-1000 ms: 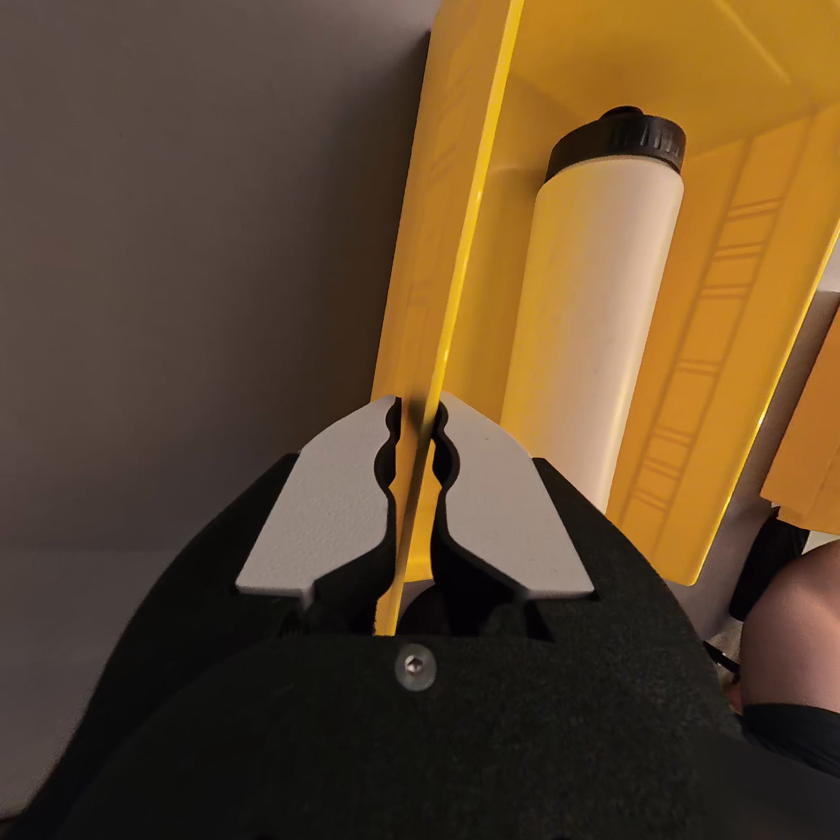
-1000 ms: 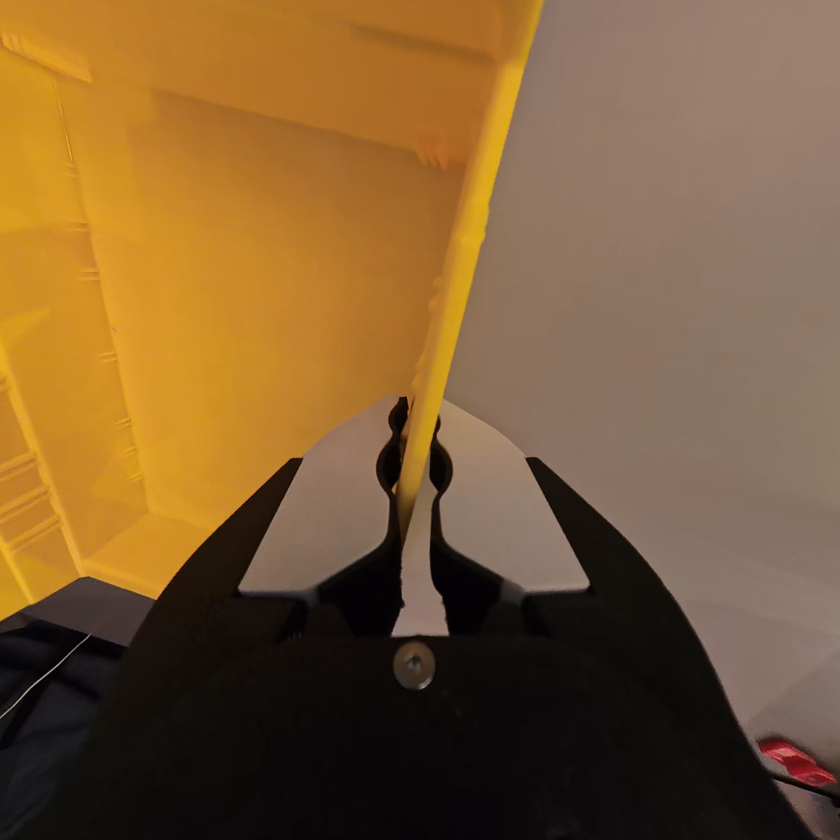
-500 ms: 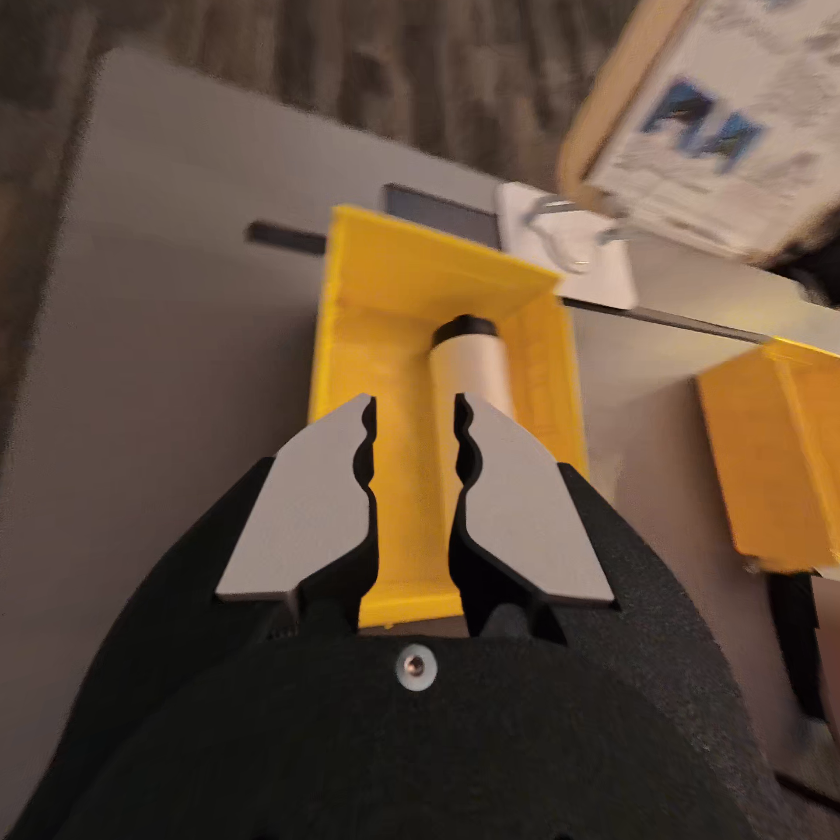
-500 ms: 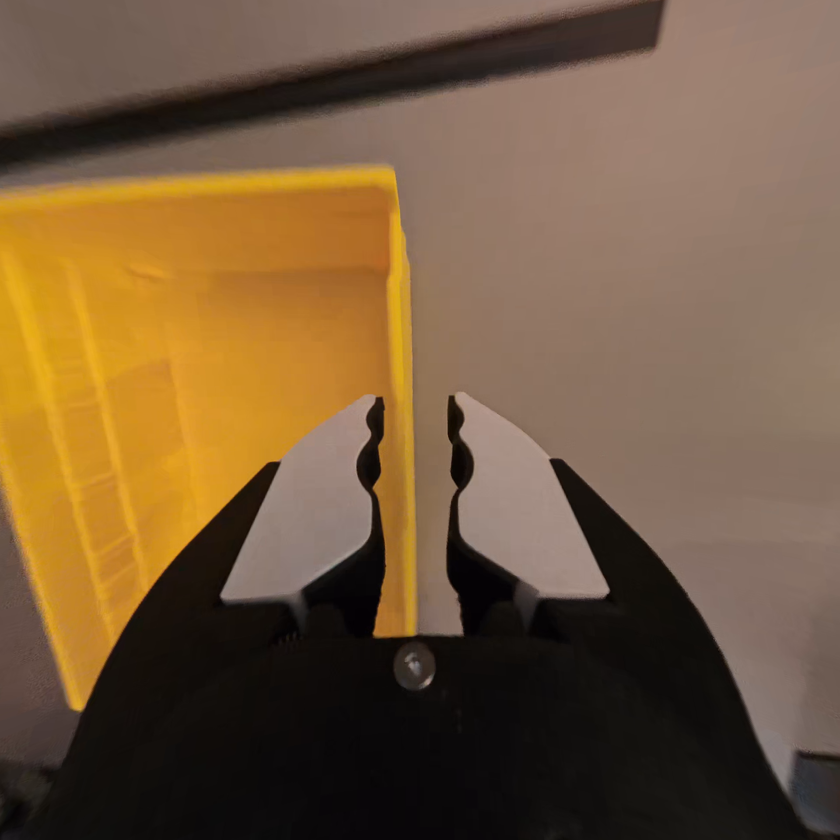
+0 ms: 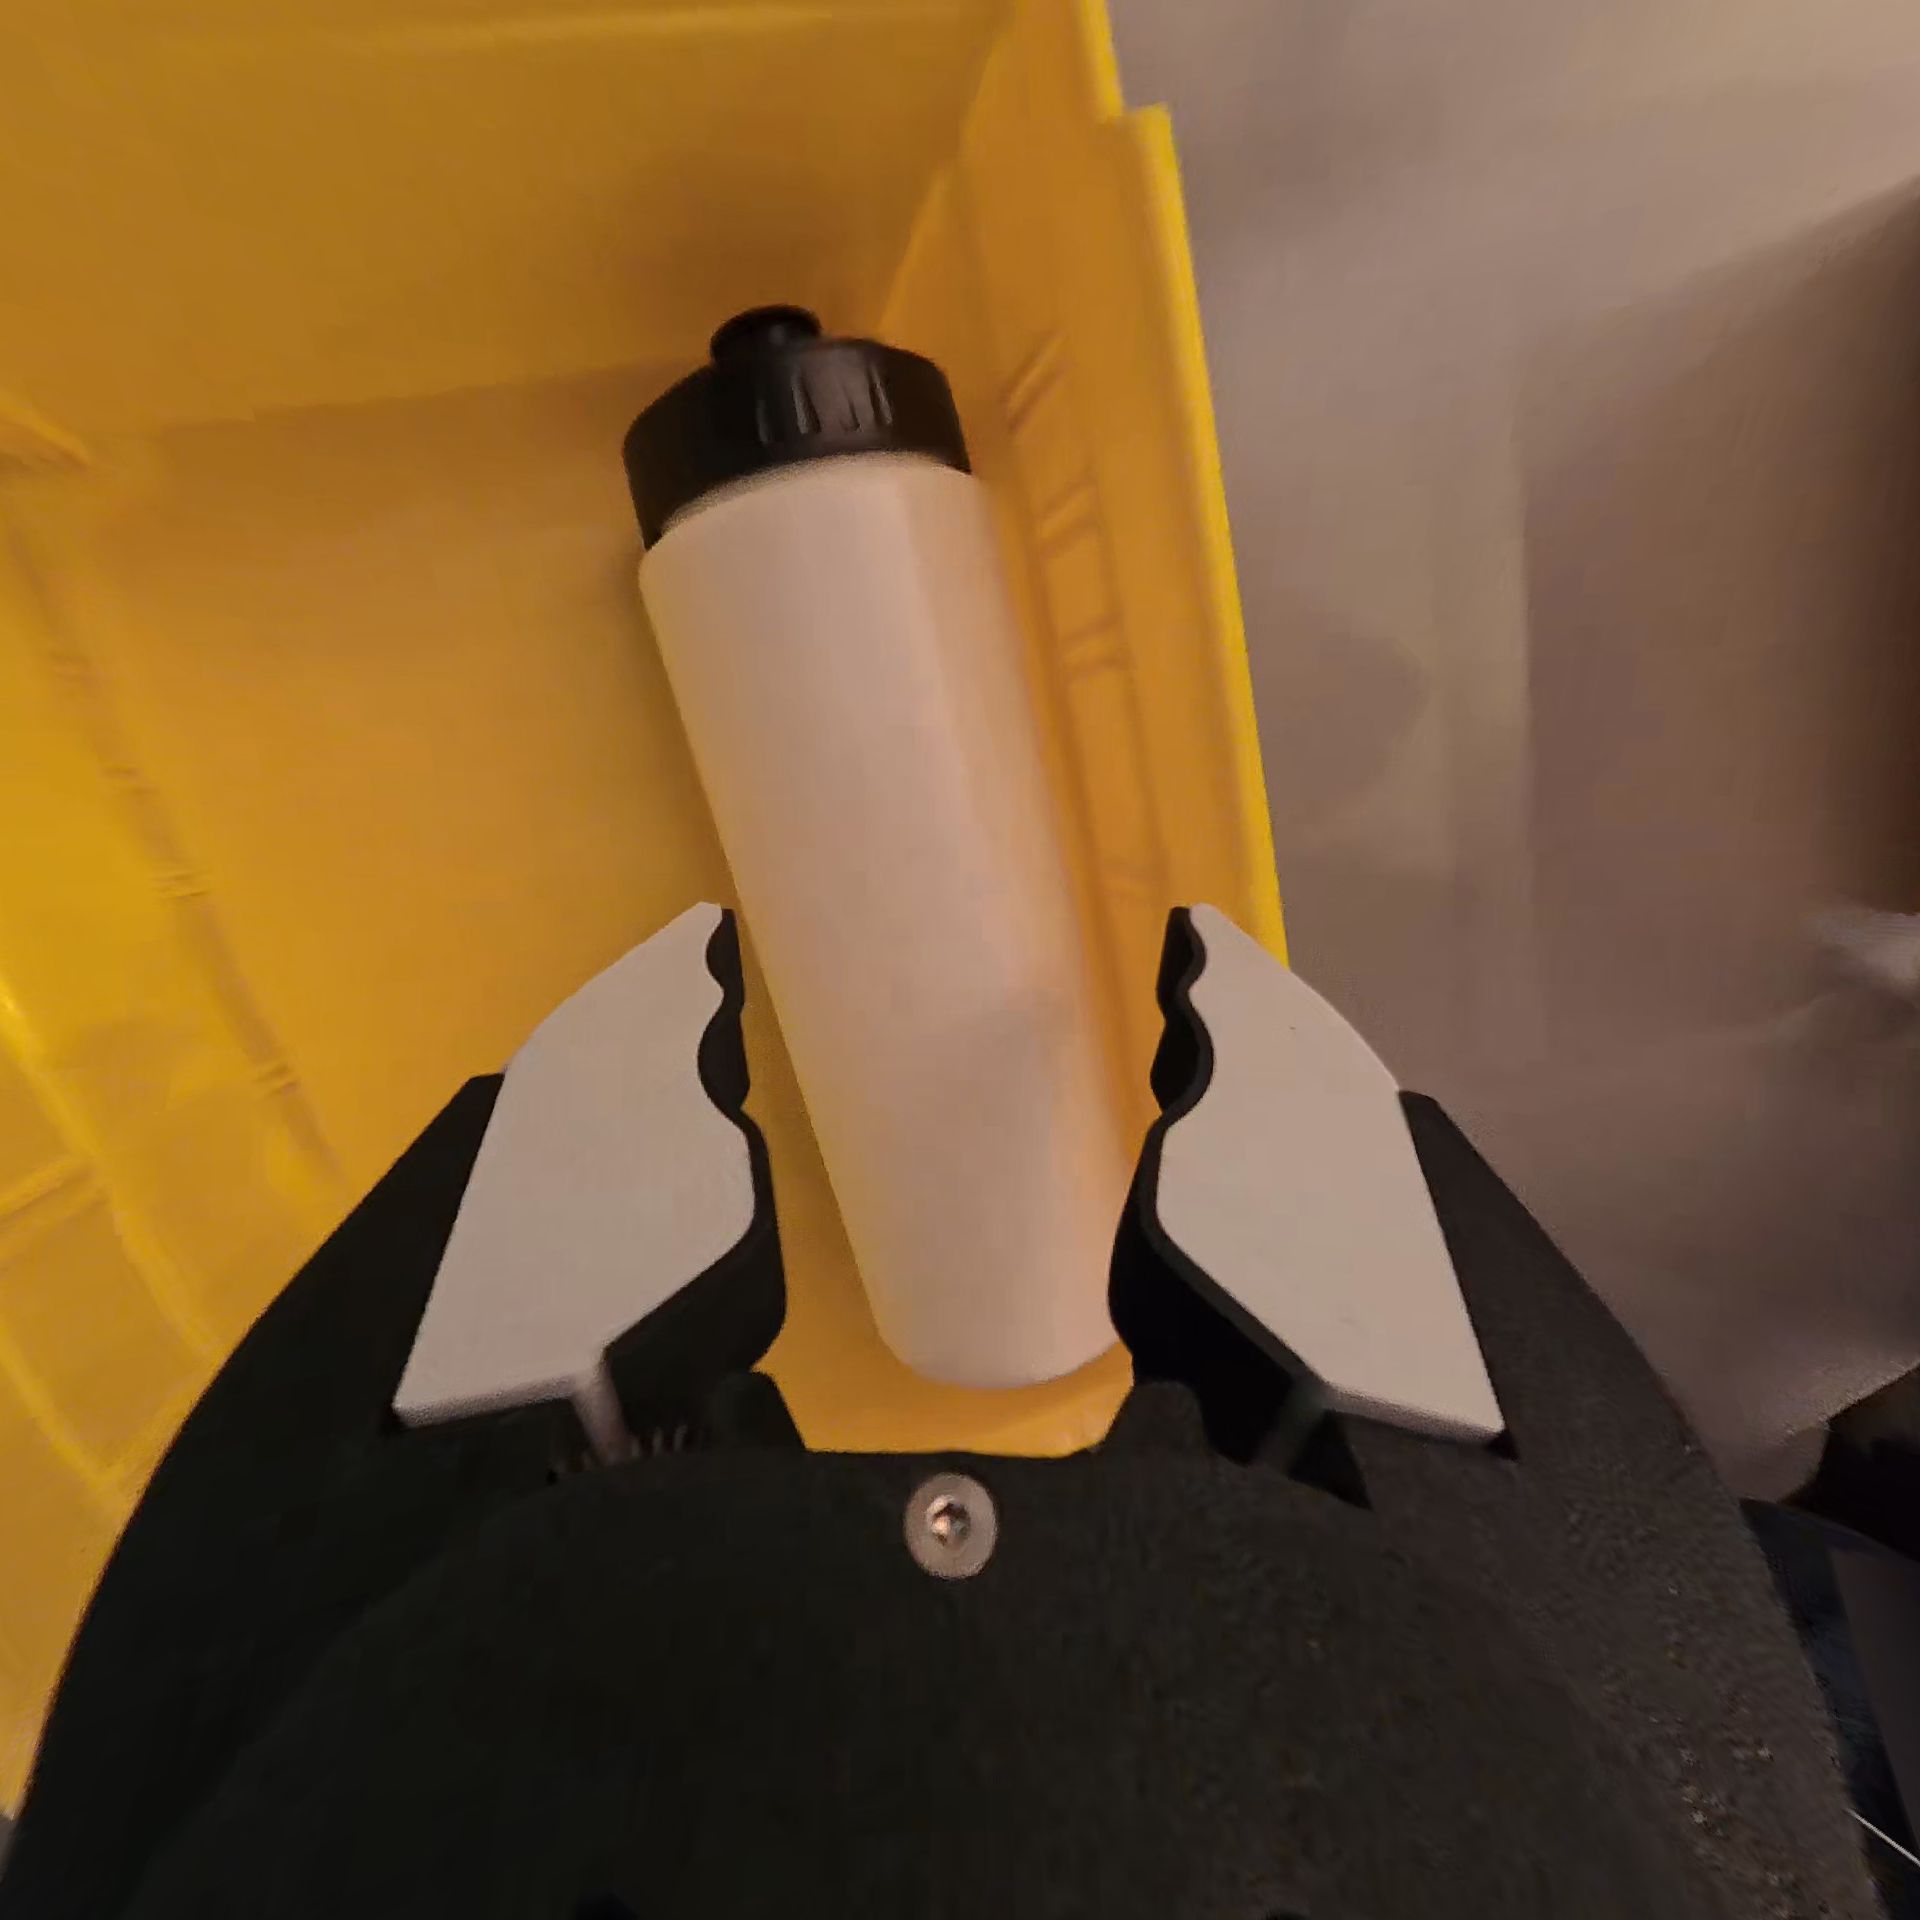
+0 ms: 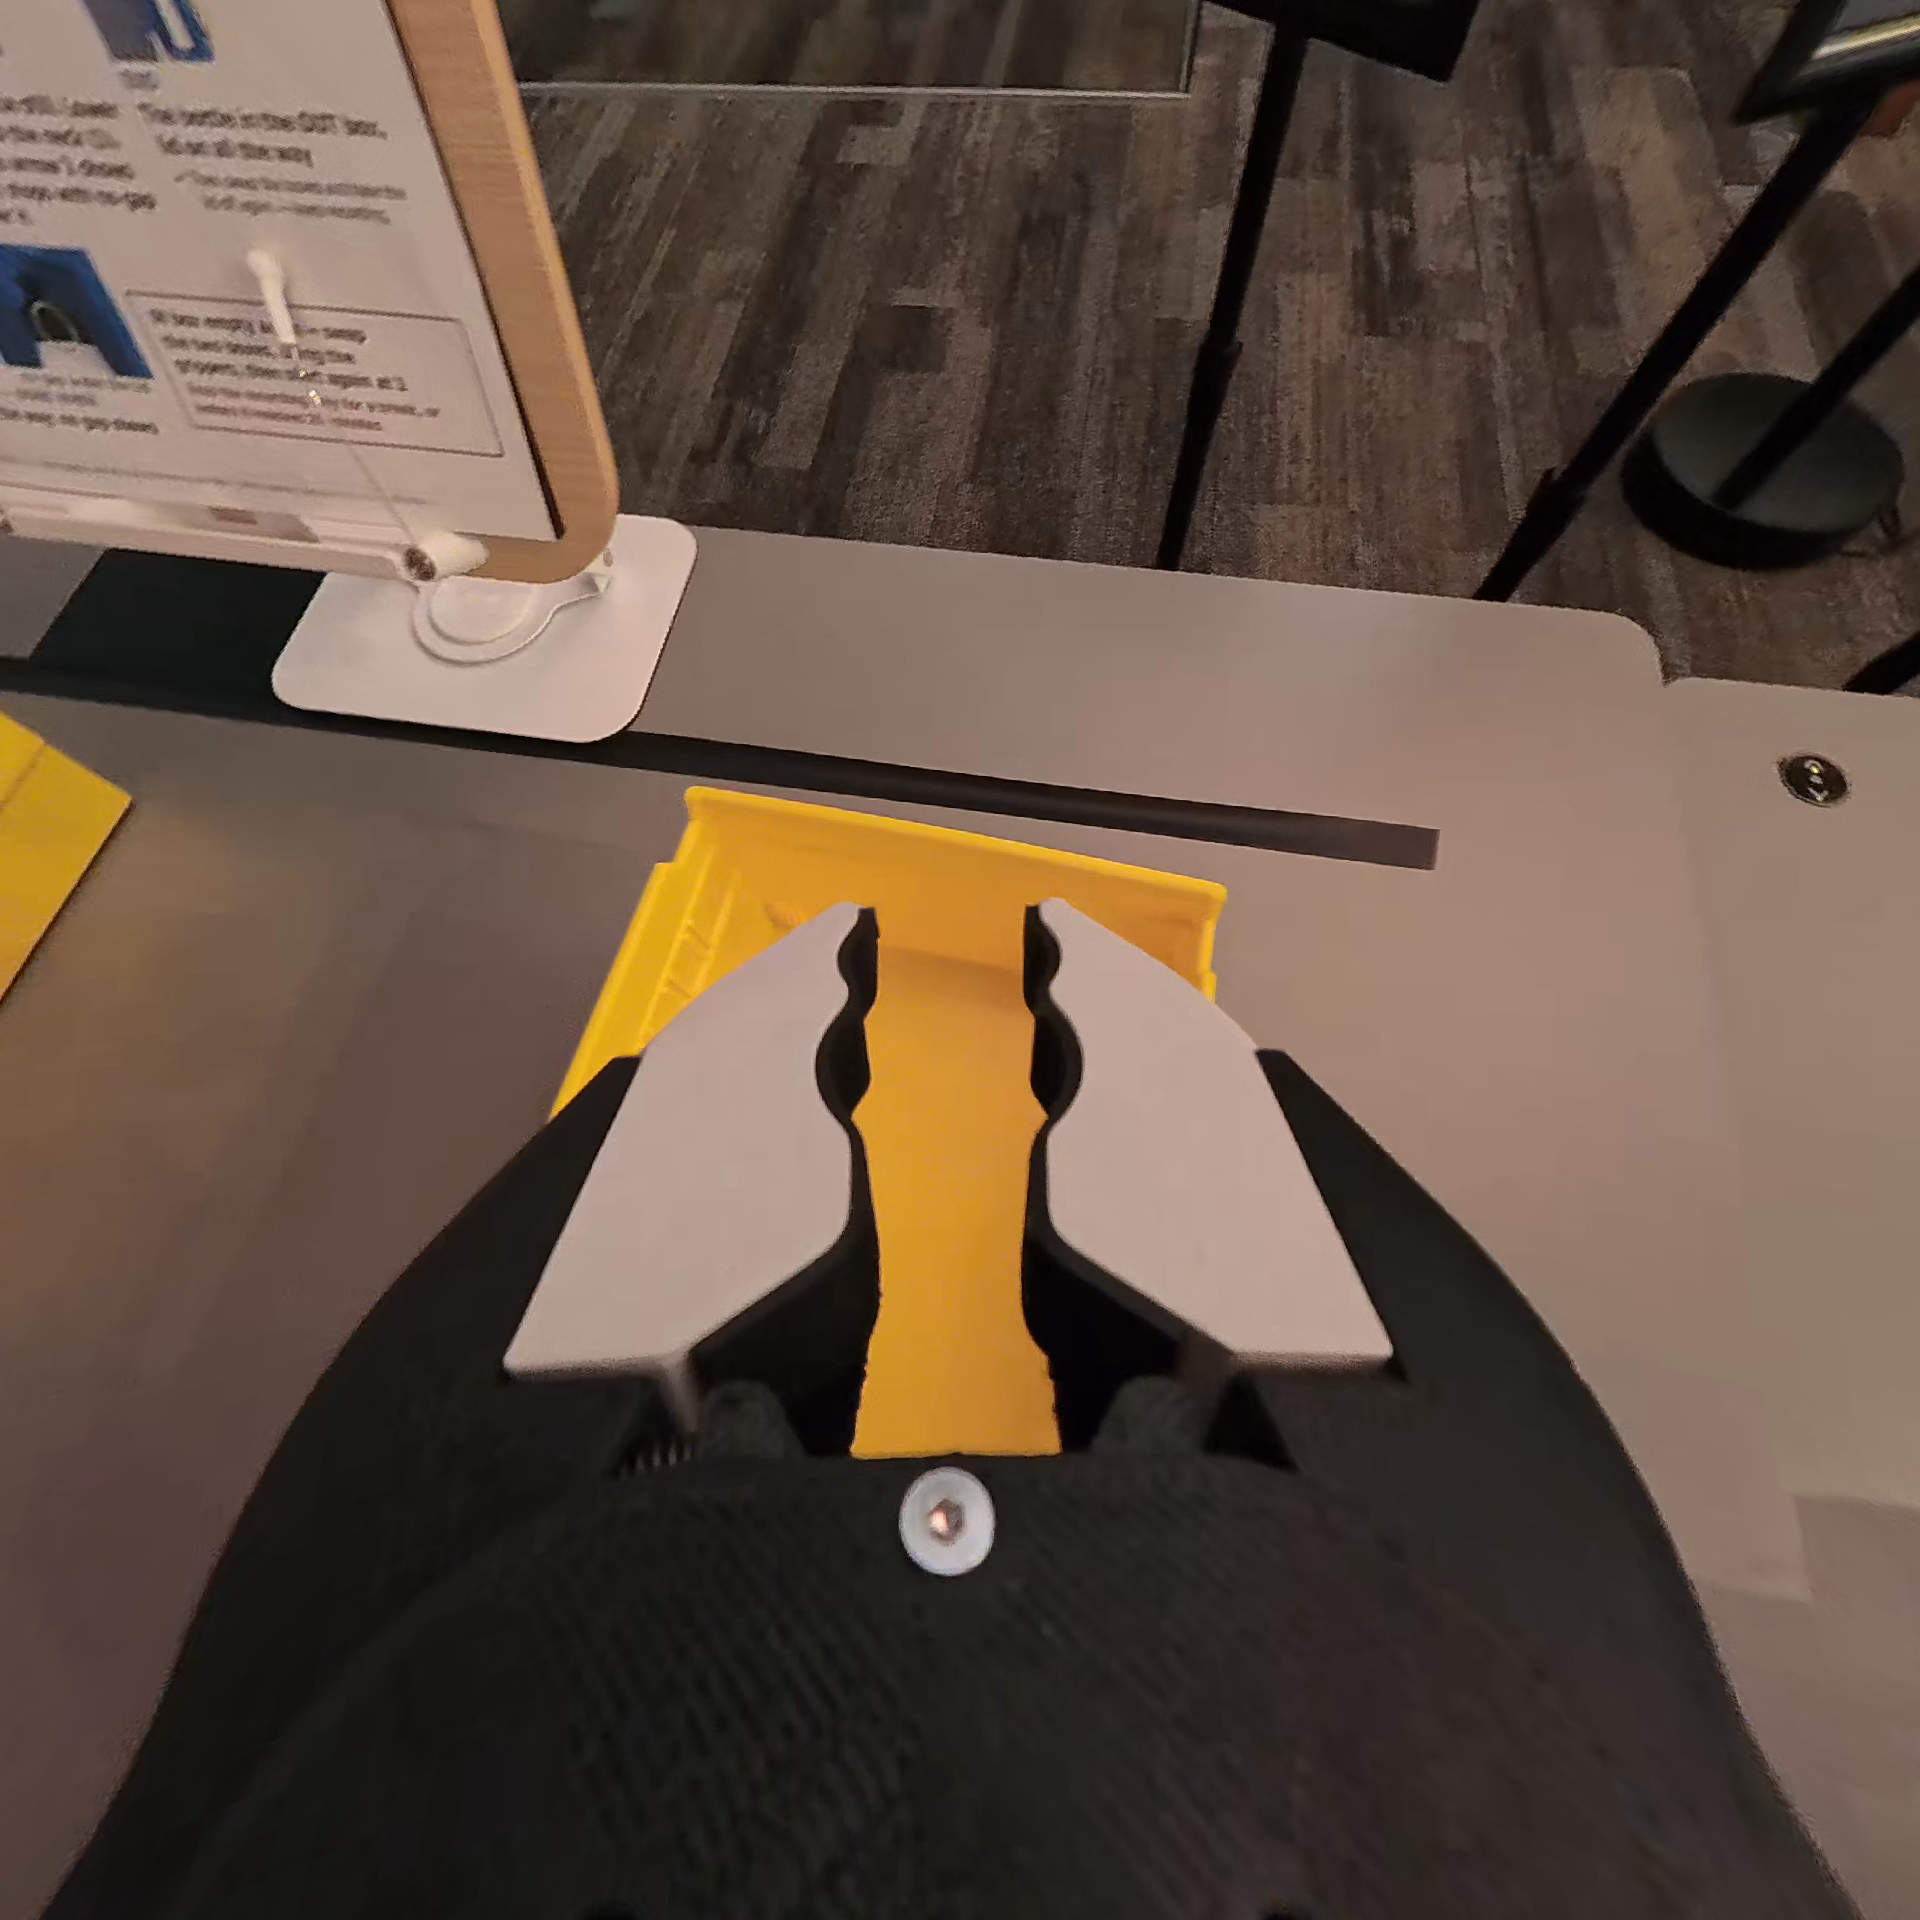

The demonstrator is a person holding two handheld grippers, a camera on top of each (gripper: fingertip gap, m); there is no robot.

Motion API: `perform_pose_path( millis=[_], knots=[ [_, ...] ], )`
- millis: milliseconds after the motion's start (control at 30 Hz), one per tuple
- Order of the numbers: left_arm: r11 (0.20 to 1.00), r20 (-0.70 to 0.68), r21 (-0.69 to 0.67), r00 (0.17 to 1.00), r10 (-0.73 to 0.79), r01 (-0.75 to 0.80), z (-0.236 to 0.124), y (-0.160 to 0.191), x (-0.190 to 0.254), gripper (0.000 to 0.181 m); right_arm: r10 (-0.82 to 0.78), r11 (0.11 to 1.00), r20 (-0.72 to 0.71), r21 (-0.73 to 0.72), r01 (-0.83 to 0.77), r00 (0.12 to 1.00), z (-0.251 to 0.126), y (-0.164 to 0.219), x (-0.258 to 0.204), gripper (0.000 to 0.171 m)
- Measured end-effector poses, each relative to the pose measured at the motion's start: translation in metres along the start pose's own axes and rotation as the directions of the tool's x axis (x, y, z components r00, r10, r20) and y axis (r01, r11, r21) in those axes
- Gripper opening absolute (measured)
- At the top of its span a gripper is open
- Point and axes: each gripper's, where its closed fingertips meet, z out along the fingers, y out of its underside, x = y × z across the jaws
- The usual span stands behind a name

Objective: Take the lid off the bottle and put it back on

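Lying on its side in a yellow bin point(image 5: 312, 727), white bottle point(image 5: 883, 883) with black lid point(image 5: 800, 426) screwed on, pointing away from the left gripper point(image 5: 951, 1023). Long axis running nearly straight ahead along the fingers, tipped a little leftward at the lid end; base nearest the camera, down between the two jaws. Jaws spread wide, one on each side of the lower body, the left fingertip point(image 5: 717, 935) just beside the bottle wall, the right-hand one apart from it and close to the bin's right wall. Nothing gripped yet; contact not certain from this view. Bottle pressed along the bin's right wall, lid near the far corner.

Hovering well above a second yellow bin point(image 6: 935, 831) on the grey table point(image 6: 1455, 1039), right gripper point(image 6: 951, 930) parted by a moderate gap, holding nothing. No contents visible in that bin, though fingers cover much of it. A framed sign on a white base point(image 6: 488, 644) standing at the table's far edge; corner of another yellow bin point(image 6: 52, 821) at far left.

Left clearly the nearer one, already straddling the body: probably closing there first, leaving the lid end free for the right. Lid still on, so removal not begun.
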Motion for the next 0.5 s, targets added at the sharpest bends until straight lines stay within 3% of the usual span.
perform_pose_path(
  millis=[200, 500],
  knots=[
    [0.994, 0.133, -0.110, 0.991, 0.024, -0.009, 0.018, 0.012, -0.014, 0.079, -0.036, 0.999, 0.031, -0.032, 0.037, 0.999, 0.006, 0.003, -0.015, 0.028],
    [0.993, 0.214, -0.107, 0.977, -0.023, 0.047, 0.010, 0.016, -0.040, 0.066, -0.028, 0.998, 0.056, -0.046, 0.030, 0.998, 0.003, 0.006, -0.018, 0.028]
  ],
)
